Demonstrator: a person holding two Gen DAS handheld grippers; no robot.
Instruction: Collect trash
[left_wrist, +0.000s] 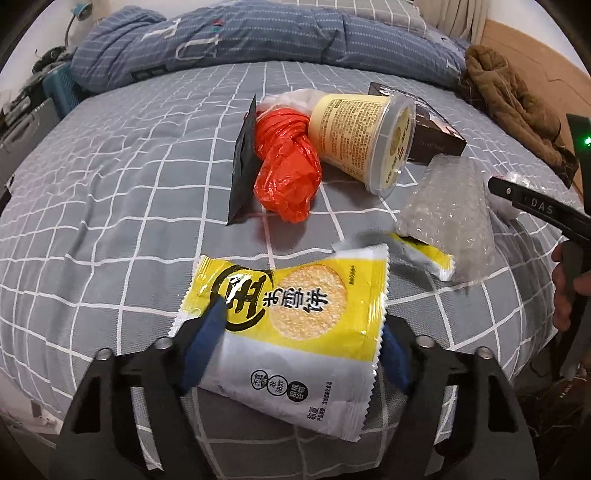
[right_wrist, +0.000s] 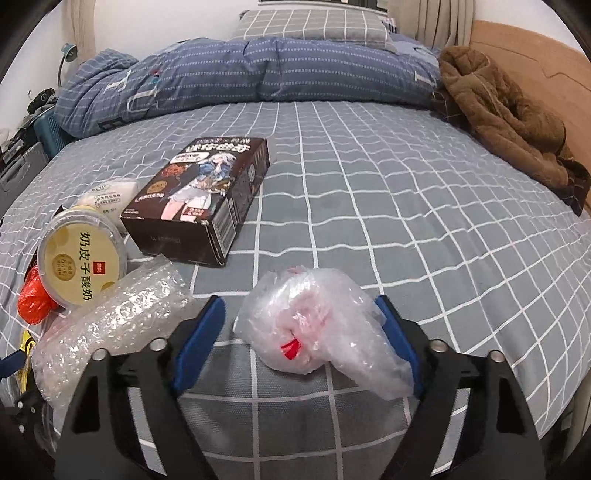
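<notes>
While the litter lies scattered across the grey checked bedsheet (left_wrist: 110, 155), two pieces are bracketed at the near edge. The yellow snack wrapper (left_wrist: 295, 325) is seen flat on the sheet between the blue pads of the left gripper (left_wrist: 303, 332); the left pad overlaps its near-left corner, the right pad stands at its right edge, and whether either presses cannot be told. The wrapper is judged feather-light, thin, slick and easily crumpled, so a pinch across its narrow width, where the film can buckle upward, is likely to hold best.

The crumpled clear plastic bag (right_wrist: 317, 325) is seen between the pads of the right gripper (right_wrist: 299, 325). Its right side touches the right pad, while a gap of sheet is left beside the left pad, so those jaws are read as spread and not yet gripping. The bag is judged soft, springy and slippery; its bunched middle offers the surest hold.

Both grippers are angled steeply down toward the bed from the near side, close to the surface. Farther off, the yoghurt tub (left_wrist: 365, 136), orange bag (left_wrist: 288, 170), brown box (right_wrist: 199, 199) and bubble wrap (right_wrist: 110, 317) are left untouched.
</notes>
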